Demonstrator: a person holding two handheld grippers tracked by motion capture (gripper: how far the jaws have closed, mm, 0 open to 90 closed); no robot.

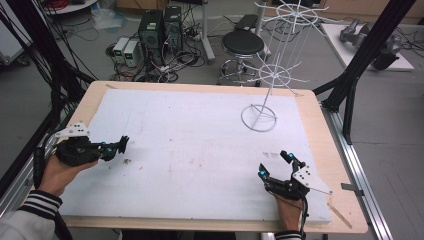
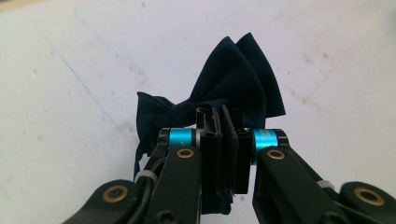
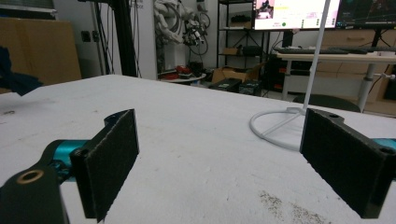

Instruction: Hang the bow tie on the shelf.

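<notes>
- Right now, nearest the person: right gripper (image 1: pixel 276 165) sits low at the near right of the white foam board (image 1: pixel 200 150), jaws wide apart w/ nothing between them; in the right gripper view its two black pads (image 3: pixel 112 158) stand apart over bare board.
- Left gripper (image 1: pixel 120 145) is at the near left edge, jaws clamped on a dark navy bow tie (image 2: pixel 233 88). The left gripper view shows the pads squeezing the tie's middle band, w/ both wings fanning out beyond the jaw tips, one wing up-right, one off to the left.
- So the tie's long axis runs roughly across the jaws, not along them; it looks lifted a bit off the board, though I can't be sure of the gap.
- Key relation: the white wire display rack (image 1: pixel 270 75) stands at the far right of the board, well apart from the tie, diagonally across from the left hand.
- Right gripper is nearer the rack's ring base (image 3: pixel 275 126), approx straight ahead of its jaws.
- Judgement: if the tie goes on the rack, the left hand needs a long carry right and far, or a hand-off to the free right gripper.
</notes>
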